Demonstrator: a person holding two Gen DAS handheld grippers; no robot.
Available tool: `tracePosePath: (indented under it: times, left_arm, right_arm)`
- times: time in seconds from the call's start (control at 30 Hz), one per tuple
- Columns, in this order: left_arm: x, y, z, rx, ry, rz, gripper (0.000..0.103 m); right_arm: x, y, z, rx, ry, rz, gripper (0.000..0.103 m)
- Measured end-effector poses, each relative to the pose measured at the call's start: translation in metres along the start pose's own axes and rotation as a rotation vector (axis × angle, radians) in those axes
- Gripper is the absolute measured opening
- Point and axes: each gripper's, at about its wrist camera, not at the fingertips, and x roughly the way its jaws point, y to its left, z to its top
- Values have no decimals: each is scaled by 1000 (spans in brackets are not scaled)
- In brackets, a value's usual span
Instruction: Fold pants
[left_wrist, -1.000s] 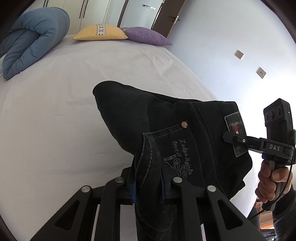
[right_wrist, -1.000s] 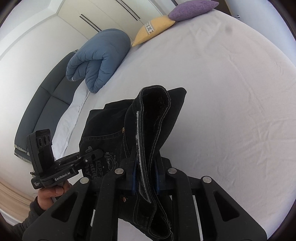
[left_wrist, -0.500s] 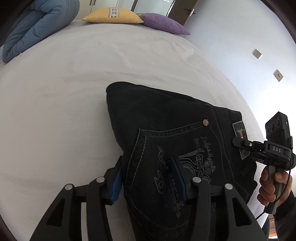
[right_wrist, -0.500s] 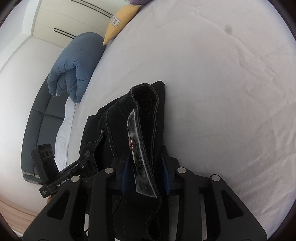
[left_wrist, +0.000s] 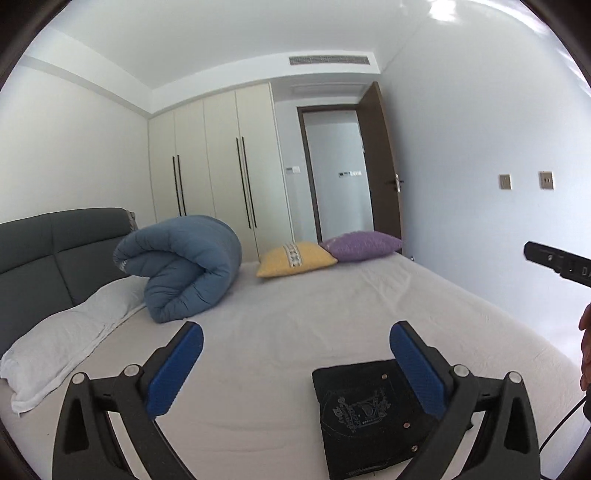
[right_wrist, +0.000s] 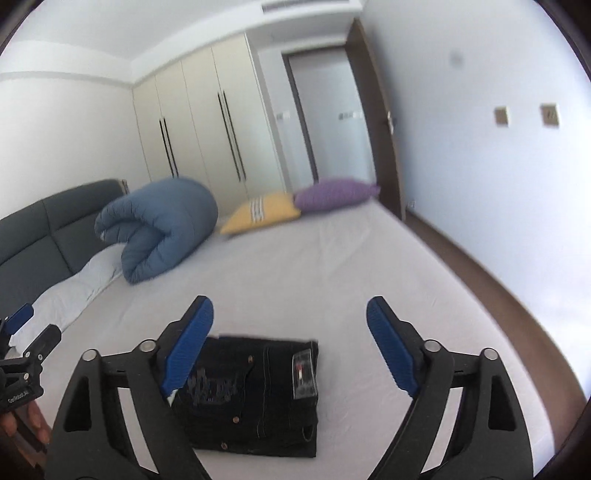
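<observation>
The black jeans (right_wrist: 255, 391) lie folded into a flat packet on the white bed sheet (right_wrist: 332, 266), back pocket and waist label facing up. In the left wrist view the same pants (left_wrist: 365, 413) rest low on the right, partly behind my right-hand finger. My left gripper (left_wrist: 295, 354) hangs above the bed with its jaws opening wide and nothing between the blue pads. My right gripper (right_wrist: 290, 328) is raised over the pants, jaws also opening, nothing between them. Neither gripper touches the cloth.
A rolled blue duvet (left_wrist: 184, 266) and a white pillow (left_wrist: 62, 343) lie by the grey headboard (left_wrist: 48, 247). Yellow (left_wrist: 295, 258) and purple (left_wrist: 360, 245) cushions sit at the far edge. Wardrobe and open door stand behind. A person's hand shows at the frame edges.
Both grippers let go of the folded pants, opened wide and rose, tilting up from the bed toward the room. The pants stayed lying flat on the sheet.
</observation>
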Motion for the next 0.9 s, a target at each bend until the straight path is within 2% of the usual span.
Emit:
tracePosePath:
  times: [0.07, 0.13, 0.17, 0.27, 0.37, 0.43, 0.5, 0.57, 0.77, 0.83, 0.9]
  left_arm:
    - [-32, 13, 20, -54, -76, 30, 103]
    - [-61, 27, 34, -113, -147, 66, 103]
    - [-72, 33, 40, -126, -150, 63, 103]
    - [-92, 44, 60, -101, -112, 59, 103]
    - [-115, 43, 70, -46, -148, 134, 103]
    - [-123, 46, 72, -48, -108, 162, 103]
    - [-120, 47, 69, -65, -47, 136, 103]
    - [-115, 44, 58, -94, 33, 137, 103]
    - [-63, 25, -2, -168, 347, -21, 103]
    - [-50, 18, -22, -158, 425, -29, 103]
    - [-41, 15, -36, -143, 459, -19, 103]
  right_arm:
    - [-51, 8, 25, -8, -164, -33, 103]
    - [-85, 18, 42, -16, -256, -57, 103]
    - [-104, 21, 52, -19, -293, -67, 103]
    - [-144, 25, 72, -21, -342, -66, 103]
    - [-181, 34, 82, -52, -393, -105, 103]
    - [-202, 32, 83, -66, -396, -118, 103]
    - [-209, 37, 80, -58, -339, -97, 103]
    - [-205, 38, 71, -38, -215, -98, 103]
    - [-164, 43, 23, -8, 138, -139, 103]
    - [-149, 46, 3, -6, 221, -141, 103]
    - [-138, 47, -12, -12, 274, -167, 103]
